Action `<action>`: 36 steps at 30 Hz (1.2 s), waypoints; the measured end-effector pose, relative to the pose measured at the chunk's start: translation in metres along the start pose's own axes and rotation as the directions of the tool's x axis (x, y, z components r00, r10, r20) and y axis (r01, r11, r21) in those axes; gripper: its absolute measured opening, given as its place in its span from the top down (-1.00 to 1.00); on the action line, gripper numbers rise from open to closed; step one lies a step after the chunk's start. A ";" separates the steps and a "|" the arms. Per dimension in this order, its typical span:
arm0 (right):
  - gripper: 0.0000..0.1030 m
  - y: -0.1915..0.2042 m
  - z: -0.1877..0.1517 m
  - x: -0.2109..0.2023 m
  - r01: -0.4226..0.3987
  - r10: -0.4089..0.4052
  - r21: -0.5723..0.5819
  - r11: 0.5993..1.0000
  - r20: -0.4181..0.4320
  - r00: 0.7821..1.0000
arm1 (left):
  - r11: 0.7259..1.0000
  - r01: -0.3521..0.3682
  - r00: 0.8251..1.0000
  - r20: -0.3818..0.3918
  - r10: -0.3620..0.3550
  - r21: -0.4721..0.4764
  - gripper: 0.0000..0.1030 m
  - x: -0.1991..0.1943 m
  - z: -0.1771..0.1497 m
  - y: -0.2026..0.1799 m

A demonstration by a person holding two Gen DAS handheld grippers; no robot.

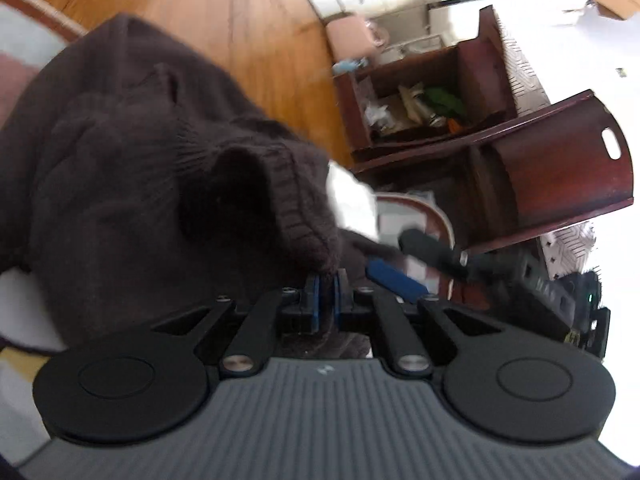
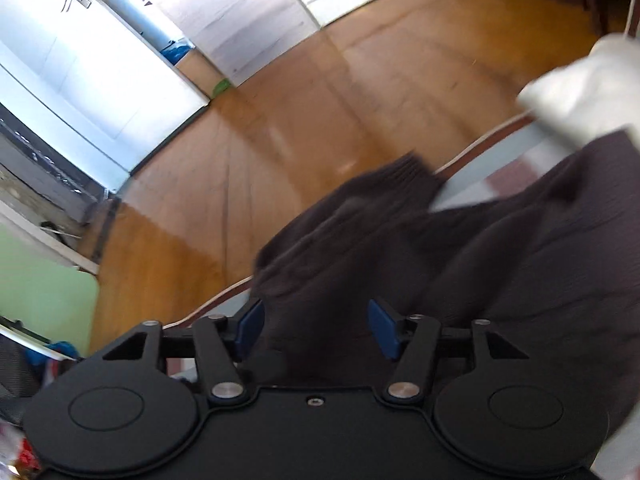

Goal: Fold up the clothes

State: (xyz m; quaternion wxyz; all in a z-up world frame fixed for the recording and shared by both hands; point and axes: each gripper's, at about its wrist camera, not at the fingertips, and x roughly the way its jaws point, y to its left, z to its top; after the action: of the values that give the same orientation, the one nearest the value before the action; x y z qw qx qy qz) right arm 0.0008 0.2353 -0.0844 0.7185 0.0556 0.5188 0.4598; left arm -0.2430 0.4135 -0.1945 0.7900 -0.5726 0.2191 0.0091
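Left wrist view: left gripper (image 1: 326, 280) is clamped on the ribbed cuff or hem of a dark brown knit sweater (image 1: 120, 152), blue pads (image 1: 316, 282) pinched tight with fabric between them. Sweater hangs/bunches in front of the camera, a round opening (sleeve or neck, can't tell which) facing the lens, bulk spreading away over a rug (image 1: 24, 36) and the wood floor (image 1: 240, 20). Something white (image 1: 350, 200) sits just behind the cuff, too blurred to identify. Right gripper (image 1: 400, 276) shows at mid-right of this view, near the left one, a blue pad visible. Right wrist view: right gripper (image 2: 316, 328) has its fingers spread wide, pads (image 2: 250, 326) apart, sweater (image 2: 460, 260) lying between and beyond them but nothing pinched, so not gripping. Fabric is rumpled, one ribbed end flopped toward the floor (image 2: 280, 120), rug edge (image 2: 480, 148) under it, white item (image 2: 580, 84) at upper right. Heavy motion blur in both views. Progress, my read: early, garment is lifted and crumpled, no flat layout and no clean fold visible; spreading it, then folding sleeves and body, is all left. Pose: left angled down at the cuff, holding it up off the rug; right is low over the sweater body, pointing across the floor, looks set to take a second grip.
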 end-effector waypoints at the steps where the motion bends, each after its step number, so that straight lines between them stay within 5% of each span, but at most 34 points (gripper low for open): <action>1: -0.32 0.002 0.000 0.010 -0.005 0.005 0.006 1.000 -0.018 1.000 | 0.999 -0.034 0.999 0.009 0.033 0.039 0.90 -0.002 -0.001 -0.005; 4: -0.32 0.014 0.002 0.034 0.004 -0.008 -0.044 0.999 -0.089 0.996 | 0.986 -0.096 0.995 0.030 0.093 0.134 0.90 -0.006 -0.003 -0.018; 10: -0.32 0.023 -0.016 0.066 -0.002 -0.008 -0.050 0.999 -0.206 0.979 | 0.986 -0.158 0.983 -0.087 0.162 0.057 0.90 0.000 -0.006 -0.008; 12: -0.32 0.028 -0.021 0.071 0.031 -0.048 -0.086 0.996 -0.208 0.977 | 0.969 -0.232 0.968 -0.082 0.239 0.089 0.90 -0.013 -0.010 -0.011; 15: -0.32 0.021 -0.023 0.081 0.002 -0.017 -0.067 0.998 -0.222 0.975 | 0.925 -0.330 0.943 0.031 0.330 0.190 0.89 -0.043 -0.008 -0.028; 17: -0.32 0.018 -0.026 0.087 -0.025 0.006 -0.075 0.997 -0.251 0.968 | 0.901 -0.380 0.925 0.116 0.363 0.211 0.66 -0.064 -0.002 -0.033; 19: -0.32 0.019 -0.031 0.091 -0.014 -0.015 -0.112 0.994 -0.258 0.966 | 0.883 -0.436 0.897 0.163 0.411 0.171 0.41 -0.078 0.006 -0.024; 22: -0.37 0.026 -0.040 0.100 0.003 -0.049 -0.185 0.983 -0.248 0.968 | 0.875 -0.480 0.869 0.170 0.465 0.061 0.40 -0.087 0.017 0.004; 25: -0.18 0.049 -0.057 0.110 0.098 -0.195 -0.424 0.901 -0.191 0.962 | 0.861 -0.509 0.850 0.168 0.500 0.014 0.40 -0.078 0.023 0.017; 26: 0.51 0.058 -0.066 0.113 0.173 -0.281 -0.528 0.832 -0.131 0.951 | 0.852 -0.524 0.840 0.174 0.514 0.013 0.40 -0.076 0.024 0.019; 28: 0.66 0.066 -0.073 0.106 0.322 -0.374 -0.605 0.728 0.044 0.927 | 0.840 -0.543 0.826 0.188 0.531 0.012 0.40 -0.071 0.027 0.022; 31: 0.74 0.056 -0.047 0.061 0.460 -0.356 -0.491 0.740 0.295 0.887 | 0.834 -0.551 0.817 0.213 0.536 0.015 0.40 -0.062 0.033 0.024; 34: 0.77 0.033 -0.016 0.021 0.651 -0.461 -0.350 0.673 0.490 0.740 | 0.828 -0.560 0.807 0.238 0.541 0.017 0.26 -0.052 0.039 0.027; 36: 0.78 0.009 -0.001 0.006 0.731 -0.535 -0.266 0.628 0.535 0.654 | 0.824 -0.566 0.800 0.254 0.543 0.019 0.19 -0.046 0.043 0.028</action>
State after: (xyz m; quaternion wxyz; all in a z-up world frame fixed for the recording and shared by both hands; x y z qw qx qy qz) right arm -0.0052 0.2440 -0.0840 0.9174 -0.2129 0.2179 0.2561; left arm -0.2776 0.4736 -0.1929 0.7989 -0.4404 0.2811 0.2979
